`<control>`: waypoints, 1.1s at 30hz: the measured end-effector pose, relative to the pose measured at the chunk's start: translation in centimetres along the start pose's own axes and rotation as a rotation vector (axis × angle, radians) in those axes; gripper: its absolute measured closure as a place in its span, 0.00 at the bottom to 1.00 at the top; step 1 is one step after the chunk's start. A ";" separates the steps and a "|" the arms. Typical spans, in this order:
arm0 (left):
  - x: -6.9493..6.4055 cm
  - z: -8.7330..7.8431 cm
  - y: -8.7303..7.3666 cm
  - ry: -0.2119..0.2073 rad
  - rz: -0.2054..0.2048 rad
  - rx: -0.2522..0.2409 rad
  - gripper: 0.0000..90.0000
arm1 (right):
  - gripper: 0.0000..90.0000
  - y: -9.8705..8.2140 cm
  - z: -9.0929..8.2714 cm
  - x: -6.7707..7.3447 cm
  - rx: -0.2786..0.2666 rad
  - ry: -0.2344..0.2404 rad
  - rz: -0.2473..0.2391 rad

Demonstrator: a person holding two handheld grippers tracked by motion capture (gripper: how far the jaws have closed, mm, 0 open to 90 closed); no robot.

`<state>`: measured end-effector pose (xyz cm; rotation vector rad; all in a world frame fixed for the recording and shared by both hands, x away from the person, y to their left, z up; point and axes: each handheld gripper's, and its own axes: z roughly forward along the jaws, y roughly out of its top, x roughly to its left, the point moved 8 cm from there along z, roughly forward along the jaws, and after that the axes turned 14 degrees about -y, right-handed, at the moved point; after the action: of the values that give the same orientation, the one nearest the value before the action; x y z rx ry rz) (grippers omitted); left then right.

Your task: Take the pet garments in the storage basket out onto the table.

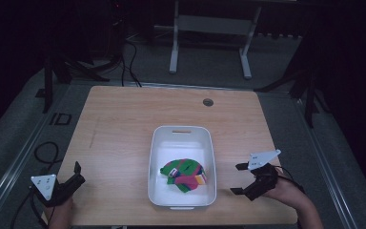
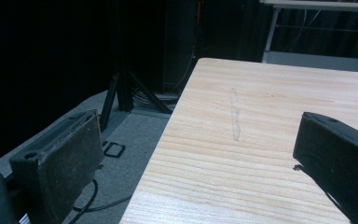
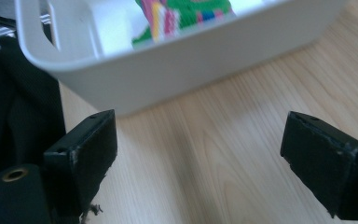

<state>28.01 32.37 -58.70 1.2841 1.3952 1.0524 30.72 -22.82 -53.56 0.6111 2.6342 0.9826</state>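
We read no labels or writing. A multicoloured cloth (image 1: 185, 174) lies in the white bin (image 1: 158, 148) mid-tabletop (image 1: 114, 124). Left gripper (image 1: 77, 172) and right gripper (image 1: 238, 179) both spread their fingers wide, empty.

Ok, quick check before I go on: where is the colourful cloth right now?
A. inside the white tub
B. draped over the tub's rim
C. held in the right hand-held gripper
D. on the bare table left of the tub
A: the colourful cloth lies on the floor of the white tub, and both hand-held grippers are open and apart from it.
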 end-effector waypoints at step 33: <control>0.0 0.0 0.0 -0.012 0.002 0.001 0.02 | 0.15 10.6 8.1 4.9 0.045 0.106 -0.200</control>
<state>28.01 32.33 -58.69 1.2907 1.3856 1.0446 32.64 -8.73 -52.91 0.3037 2.7513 0.9216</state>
